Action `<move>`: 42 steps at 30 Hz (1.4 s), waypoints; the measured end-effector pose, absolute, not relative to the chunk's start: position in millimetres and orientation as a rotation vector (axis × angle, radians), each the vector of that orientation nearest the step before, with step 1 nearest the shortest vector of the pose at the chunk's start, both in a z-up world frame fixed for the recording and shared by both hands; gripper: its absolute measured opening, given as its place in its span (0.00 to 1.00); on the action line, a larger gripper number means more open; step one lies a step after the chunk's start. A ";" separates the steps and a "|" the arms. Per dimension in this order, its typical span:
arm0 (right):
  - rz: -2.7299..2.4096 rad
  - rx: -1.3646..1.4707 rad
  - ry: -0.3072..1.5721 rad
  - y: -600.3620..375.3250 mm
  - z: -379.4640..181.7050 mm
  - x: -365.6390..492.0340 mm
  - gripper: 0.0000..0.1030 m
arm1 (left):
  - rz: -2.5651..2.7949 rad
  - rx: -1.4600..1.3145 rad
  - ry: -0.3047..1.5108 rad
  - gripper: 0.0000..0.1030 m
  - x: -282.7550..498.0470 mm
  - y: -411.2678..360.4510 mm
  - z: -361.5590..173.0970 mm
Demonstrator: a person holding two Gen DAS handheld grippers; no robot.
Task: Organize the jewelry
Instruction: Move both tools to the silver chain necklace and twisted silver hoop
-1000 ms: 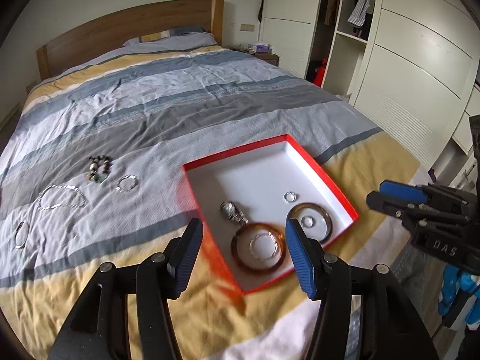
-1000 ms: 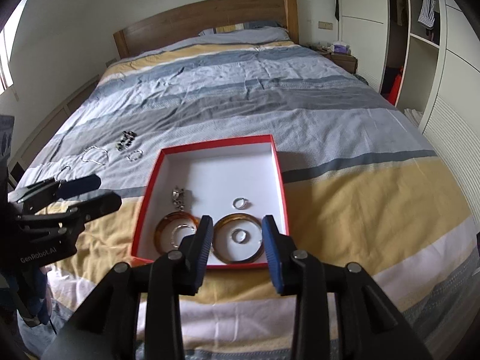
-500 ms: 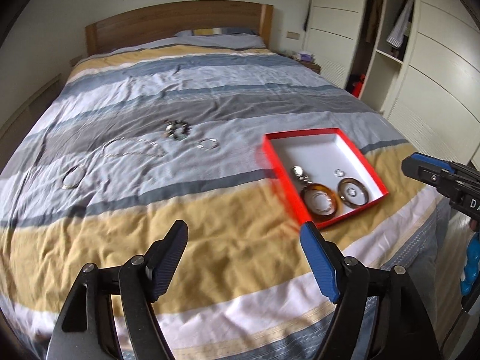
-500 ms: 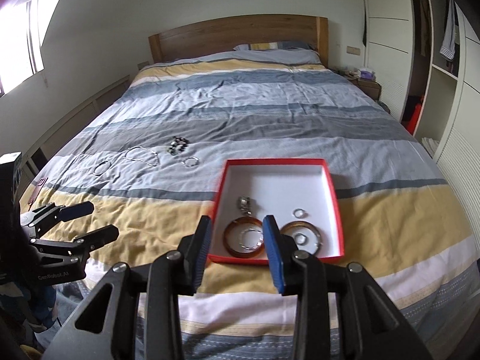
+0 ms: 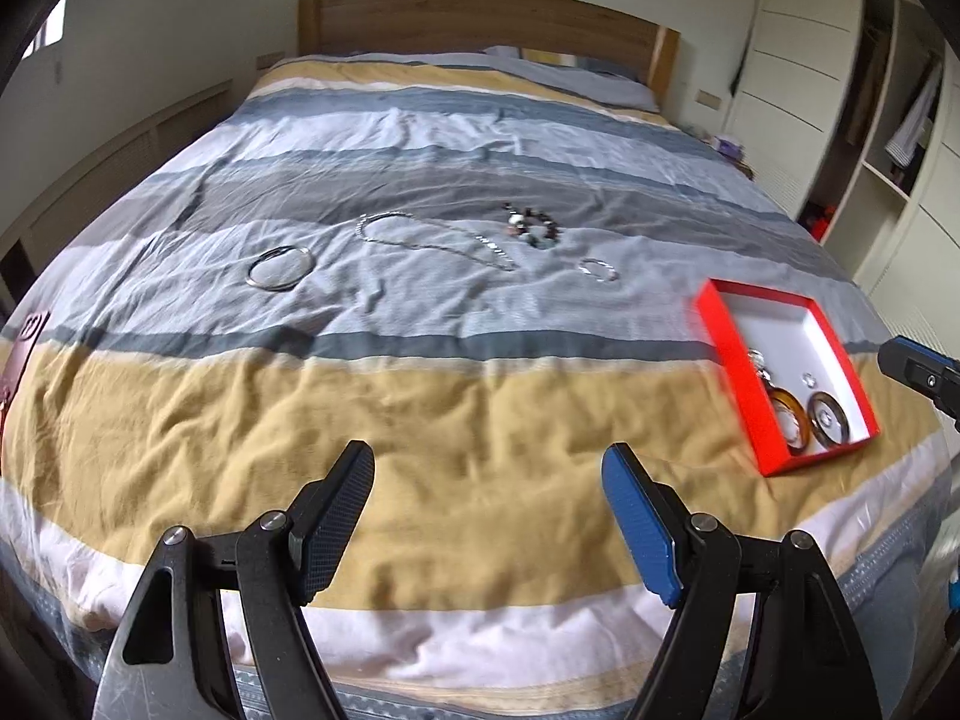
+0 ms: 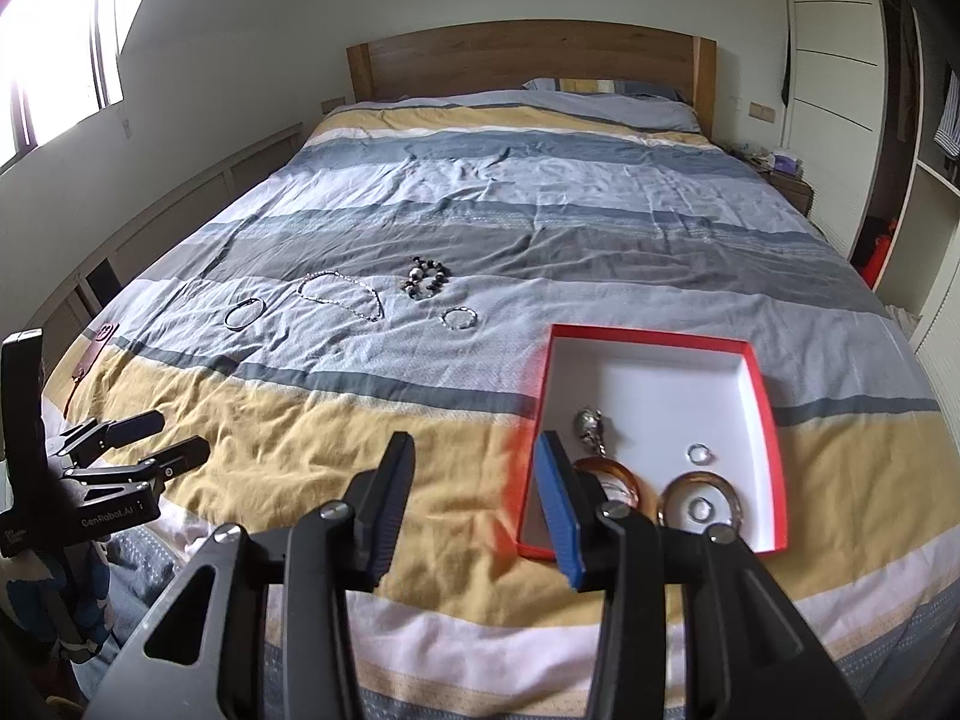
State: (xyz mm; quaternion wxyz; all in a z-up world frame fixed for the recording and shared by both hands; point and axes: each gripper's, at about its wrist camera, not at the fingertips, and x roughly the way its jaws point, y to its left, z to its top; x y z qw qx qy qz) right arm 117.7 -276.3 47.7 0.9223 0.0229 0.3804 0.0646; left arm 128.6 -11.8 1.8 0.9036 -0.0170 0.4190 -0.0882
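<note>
I hold both tilted down over the bed [image 5: 420, 420]: left gripper [image 5: 487, 516] wide, empty; right gripper [image 6: 474, 510] opening, empty

One red box [image 6: 765, 396], two amber bangles [image 6: 702, 495], two rings [image 6: 699, 453]

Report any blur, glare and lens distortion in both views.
Left wrist view: the red box smears along its near-left wall; fisheye bends the headboard, corners are black. Right wrist view: the window is blown out white; the box's left wall is smeared; the jewelry is small.
</note>
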 end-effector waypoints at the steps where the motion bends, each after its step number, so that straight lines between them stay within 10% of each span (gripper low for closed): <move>1: 0.134 0.046 0.783 -273.8 46.1 122.0 0.39 | -0.172 -0.043 0.869 0.75 131.6 -6.9 -0.4; 42: 0.107 0.177 0.959 -237.1 -96.6 365.5 0.50 | -0.139 -0.359 0.967 0.85 408.8 -14.3 -72.8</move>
